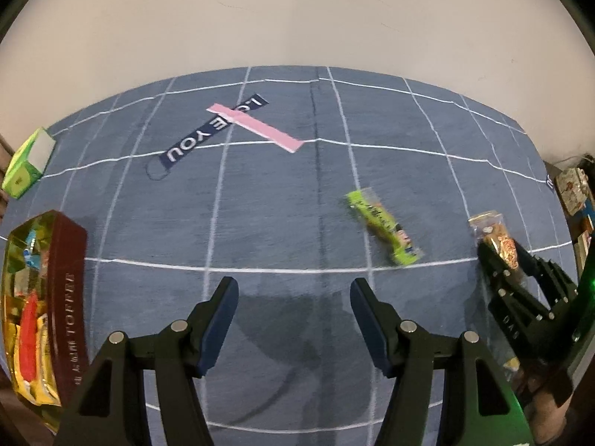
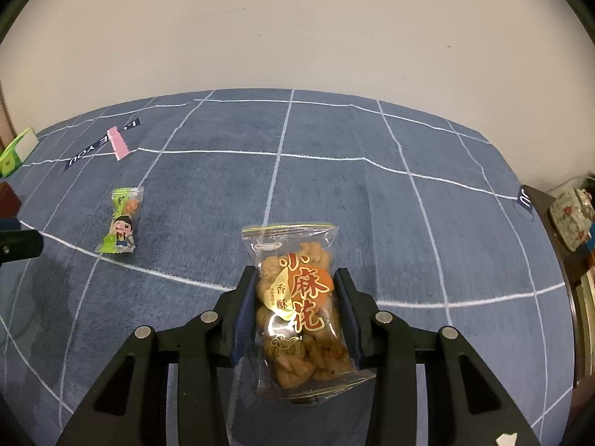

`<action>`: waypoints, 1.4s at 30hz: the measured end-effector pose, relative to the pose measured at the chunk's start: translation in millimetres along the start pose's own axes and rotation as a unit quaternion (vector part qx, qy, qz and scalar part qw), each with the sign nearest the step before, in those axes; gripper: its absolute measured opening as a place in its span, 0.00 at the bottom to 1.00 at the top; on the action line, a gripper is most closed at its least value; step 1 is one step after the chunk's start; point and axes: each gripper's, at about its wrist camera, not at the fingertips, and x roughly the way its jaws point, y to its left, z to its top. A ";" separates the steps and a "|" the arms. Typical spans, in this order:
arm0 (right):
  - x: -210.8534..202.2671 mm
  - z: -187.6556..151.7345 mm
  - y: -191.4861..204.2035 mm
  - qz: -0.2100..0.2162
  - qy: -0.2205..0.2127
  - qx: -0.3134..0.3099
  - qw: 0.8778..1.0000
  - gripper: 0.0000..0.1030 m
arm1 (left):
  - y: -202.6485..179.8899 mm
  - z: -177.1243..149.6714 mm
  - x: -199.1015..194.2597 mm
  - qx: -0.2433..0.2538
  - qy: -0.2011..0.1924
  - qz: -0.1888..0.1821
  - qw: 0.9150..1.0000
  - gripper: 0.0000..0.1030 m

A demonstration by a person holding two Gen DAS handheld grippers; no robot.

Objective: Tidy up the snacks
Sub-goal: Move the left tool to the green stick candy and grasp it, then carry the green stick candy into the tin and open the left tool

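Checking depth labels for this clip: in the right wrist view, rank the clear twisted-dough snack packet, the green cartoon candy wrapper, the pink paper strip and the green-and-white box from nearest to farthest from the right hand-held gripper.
1. Clear twisted-dough snack packet, clamped between the right hand-held gripper pads.
2. Green cartoon candy wrapper, left on the blue cloth.
3. Pink paper strip, far left.
4. Green-and-white box, at the cloth's left edge.
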 end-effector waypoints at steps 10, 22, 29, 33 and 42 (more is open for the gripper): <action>0.9 1.3 -4.3 0.013 0.002 0.010 1.000 0.37 | -15.8 14.3 15.7 -0.036 0.024 -0.035 0.998 0.62; 0.6 1.8 -4.8 0.016 0.003 0.011 1.000 0.38 | -33.3 35.1 29.8 -0.075 0.038 -0.053 0.995 0.62; 0.0 1.6 -4.1 0.018 0.003 0.011 1.000 0.40 | -43.1 39.3 43.6 -0.082 0.046 -0.062 0.994 0.62; -0.7 1.5 -3.7 0.018 0.003 0.011 1.000 0.40 | -47.9 38.3 55.4 -0.071 0.064 -0.056 0.994 0.38; -0.4 1.6 -3.9 0.019 0.003 0.011 1.000 0.40 | -45.3 34.7 53.0 -0.041 0.055 -0.048 0.997 0.23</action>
